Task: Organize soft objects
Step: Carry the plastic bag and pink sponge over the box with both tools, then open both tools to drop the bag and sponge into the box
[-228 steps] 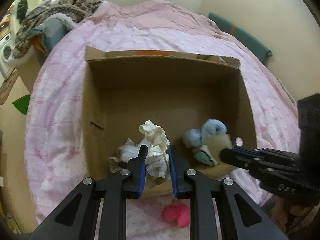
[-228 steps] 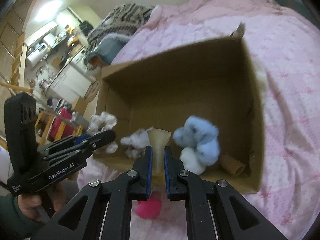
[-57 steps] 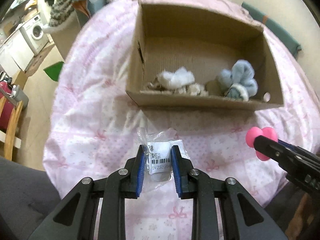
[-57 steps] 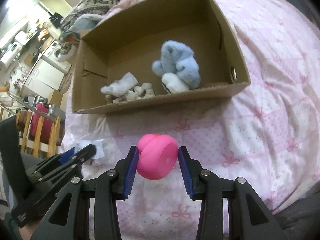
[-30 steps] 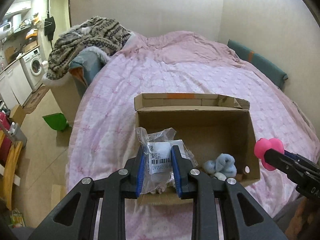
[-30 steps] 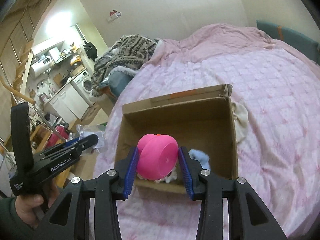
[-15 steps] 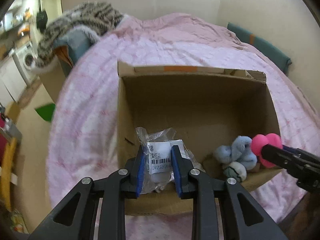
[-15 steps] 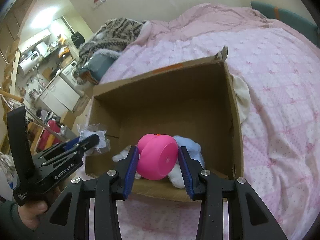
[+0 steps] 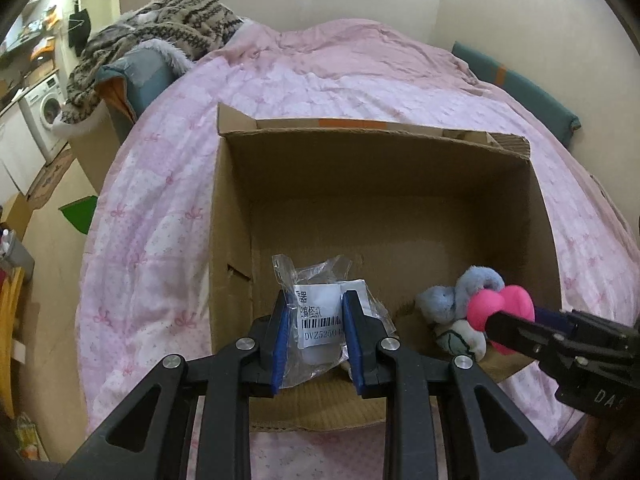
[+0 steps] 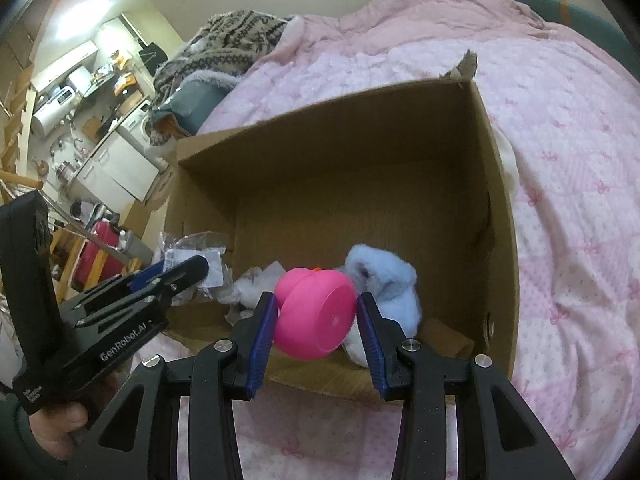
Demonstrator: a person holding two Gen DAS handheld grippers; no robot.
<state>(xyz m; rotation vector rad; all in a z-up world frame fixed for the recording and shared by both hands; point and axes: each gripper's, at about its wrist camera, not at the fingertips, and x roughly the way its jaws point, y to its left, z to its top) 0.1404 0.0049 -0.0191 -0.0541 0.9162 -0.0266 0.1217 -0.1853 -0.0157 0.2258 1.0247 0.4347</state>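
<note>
Left gripper (image 9: 316, 332) clamps crinkly plastic packet (image 9: 320, 320) mid-label: light, slippery. Right gripper (image 10: 316, 320) squeezes pink toy (image 10: 316, 312) sides: soft, likely springy.

Pink quilted bedspread (image 9: 168, 200) with small bow prints, covering the bed. Patterned brown-and-cream knit blanket (image 9: 168, 24) heaped at the far left corner over a teal cushion (image 9: 148, 76). Long teal bolster (image 9: 516, 88) against the wall on the far right. Washing machine (image 9: 48, 108) and white cabinets (image 10: 120, 168) in the kitchen area to the left. Green item (image 9: 80, 212) on the floor beside the bed. Red suitcase (image 10: 98, 256) near wooden furniture.
</note>
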